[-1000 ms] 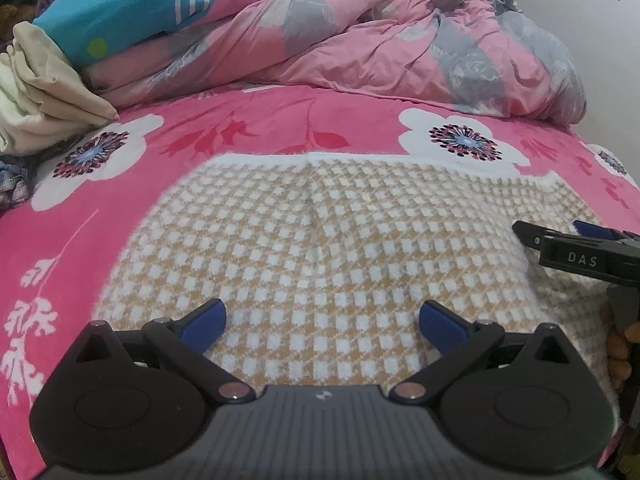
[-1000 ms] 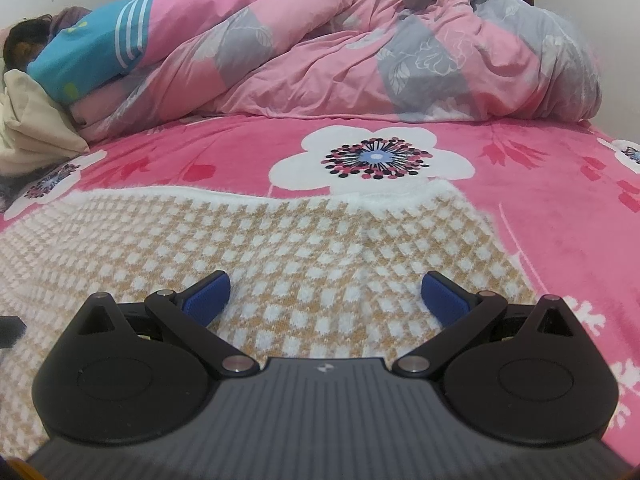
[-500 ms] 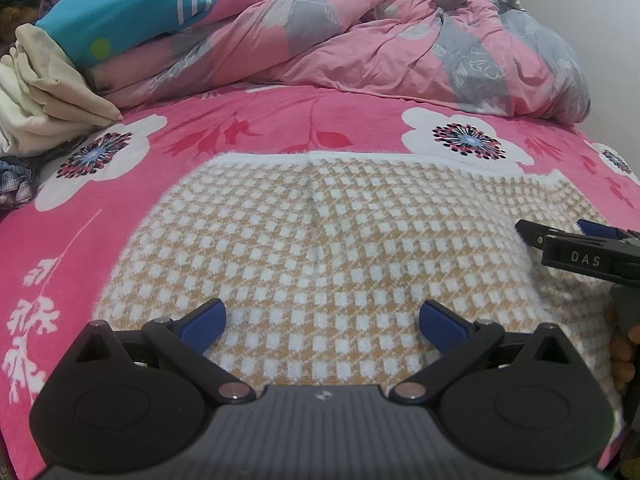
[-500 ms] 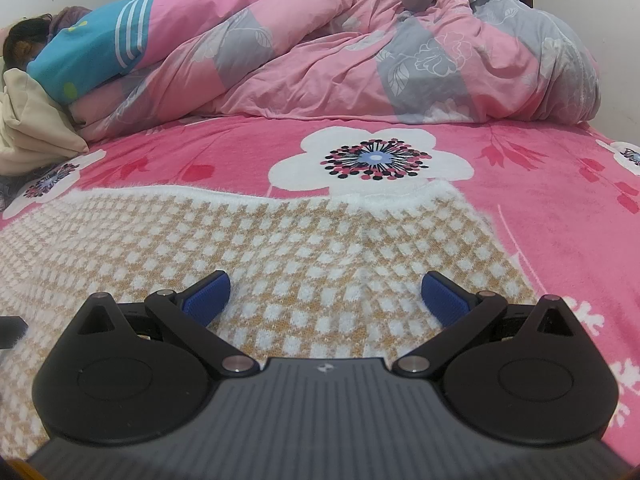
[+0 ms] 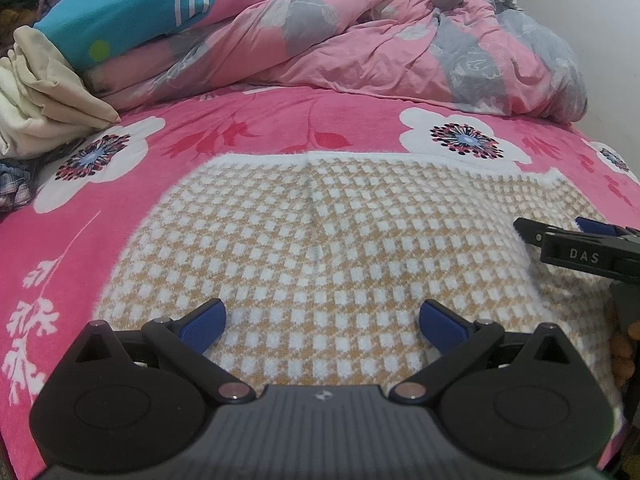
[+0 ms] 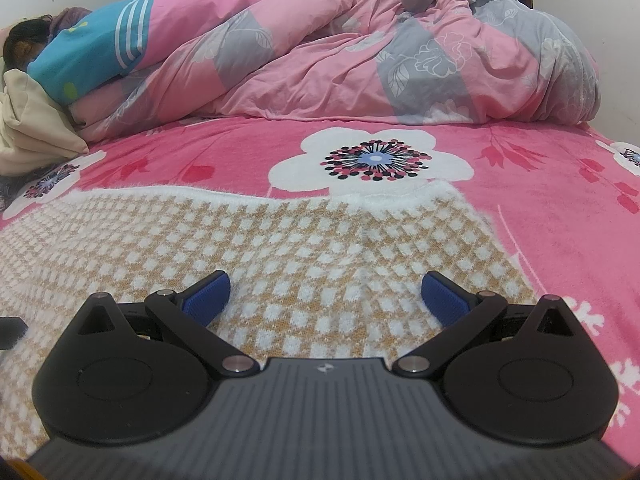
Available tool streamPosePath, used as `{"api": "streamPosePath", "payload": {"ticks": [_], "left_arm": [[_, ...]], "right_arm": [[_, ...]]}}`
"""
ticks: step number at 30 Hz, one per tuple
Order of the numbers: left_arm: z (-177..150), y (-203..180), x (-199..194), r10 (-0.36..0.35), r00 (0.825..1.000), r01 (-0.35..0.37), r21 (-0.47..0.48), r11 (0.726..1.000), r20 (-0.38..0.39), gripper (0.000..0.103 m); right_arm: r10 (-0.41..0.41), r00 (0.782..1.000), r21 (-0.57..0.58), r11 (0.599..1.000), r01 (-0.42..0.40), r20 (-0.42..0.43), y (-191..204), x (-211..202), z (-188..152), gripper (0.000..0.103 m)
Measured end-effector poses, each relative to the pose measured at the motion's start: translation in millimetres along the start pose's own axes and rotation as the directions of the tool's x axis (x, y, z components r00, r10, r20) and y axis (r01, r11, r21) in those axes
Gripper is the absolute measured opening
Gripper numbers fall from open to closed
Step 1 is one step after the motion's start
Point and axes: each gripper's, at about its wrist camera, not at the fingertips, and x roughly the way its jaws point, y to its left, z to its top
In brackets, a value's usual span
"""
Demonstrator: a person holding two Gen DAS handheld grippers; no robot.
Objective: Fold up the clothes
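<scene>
Bed: a pink flowered blanket (image 5: 248, 136) is spread over the whole surface, with white walls seen behind it.
Far side: a rumpled pink and grey quilt (image 5: 360, 40) is heaped along the back, with a blue striped cloth (image 5: 120, 12) lying on its left end.
Left edge: cream fabric (image 5: 44, 96) is piled beside the quilt.
Garment: a fuzzy tan and white checked sweater (image 5: 320, 240) is laid flat on the blanket, its white edge turned toward the quilt; a faint crease is seen down its middle.
Left gripper (image 5: 322, 322): held low and level over the near part of the sweater, with the blue pads (image 5: 204, 322) spread wide and nothing between them.
Right gripper (image 6: 326, 298): held low over the sweater's right part near its corner, likewise spread wide and empty.
Side view: in the left camera the right gripper is seen at the right edge, with fingers of the holding hand (image 5: 624, 344) partly visible below it.
</scene>
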Motion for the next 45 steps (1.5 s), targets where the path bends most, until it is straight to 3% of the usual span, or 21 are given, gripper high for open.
{"api": "streamPosePath", "payload": {"ticks": [7, 13, 17, 22, 25, 27, 31, 32, 33, 35, 39, 41, 45], "left_arm": [[-2.4, 0.2, 0.1, -0.007, 1.0, 0.007, 0.007, 1.0, 0.014, 0.103], [-1.1, 11.3, -6.9, -0.056, 0.998, 0.057, -0.027, 0.998, 0.039, 0.103], [5.8, 21.3, -17.9, -0.076, 0.99, 0.08, -0.03, 0.996, 0.119, 0.103], [31.3, 29.0, -11.6, -0.013, 0.979, 0.013, 0.002, 1.0, 0.202, 0.102], [47.4, 40.3, 6.3, 0.011, 0.978, -0.006, -0.023, 1.0, 0.208, 0.094], [55.3, 50.2, 21.3, 0.027, 0.98, -0.018, -0.047, 0.999, 0.199, 0.094], [54.5, 78.6, 65.1, 0.081, 0.996, -0.071, -0.173, 0.982, 0.047, 0.094], [52.1, 88.7, 69.4, 0.049, 0.999, -0.043, -0.233, 0.971, 0.023, 0.094], [52.0, 96.0, 66.9, 0.025, 0.999, -0.015, -0.274, 0.962, 0.033, 0.094], [51.6, 104.2, 58.4, 0.005, 0.999, 0.01, -0.304, 0.953, 0.047, 0.094], [42.3, 106.9, 25.5, -0.04, 0.996, 0.059, -0.278, 0.959, 0.076, 0.094], [33.6, 105.5, 4.5, -0.076, 0.993, 0.098, -0.254, 0.962, 0.095, 0.095], [2.4, 92.5, -23.9, -0.114, 0.988, 0.133, -0.191, 0.973, 0.106, 0.102]], "right_arm": [[0.0, 1.0, 0.0, 1.0, 0.0, 0.007, 0.1, -0.7, -1.0, 0.102], [0.006, 1.0, 0.008, 1.0, -0.007, 0.013, -1.0, -1.0, -1.5, 0.102], [0.036, 0.999, 0.02, 0.999, -0.036, 0.006, -5.1, -6.7, 5.7, 0.102], [0.06, 0.996, 0.008, 0.998, -0.061, 0.072, -10.0, -18.8, 29.6, 0.101], [0.055, 0.997, 0.024, 0.998, -0.056, 0.054, -22.0, -7.9, 43.0, 0.084], [0.036, 0.999, 0.05, 0.998, -0.037, 0.027, -32.8, 2.7, 49.3, 0.064], [0.045, 0.996, 0.163, 0.986, -0.033, -0.072, -62.4, 36.7, 41.4, 0.055], [0.079, 0.994, 0.214, 0.975, -0.062, -0.073, -71.2, 40.7, 37.9, 0.053], [0.102, 0.993, 0.264, 0.961, -0.081, -0.065, -80.2, 38.4, 37.6, 0.04], [0.086, 0.995, 0.33, 0.942, -0.062, -0.058, -98.4, 22.8, 40.2, 0.024], [0.052, 0.999, 0.385, 0.922, -0.049, 0.002, -128.2, -42.4, 38.6, 0.028], [0.067, 0.998, 0.347, 0.935, -0.071, 0.023, -129.4, -82.3, 29.9, 0.028], [0.147, 0.988, 0.288, 0.949, -0.13, -0.037, -116.6, -128.8, -7.5, 0.028]]}}
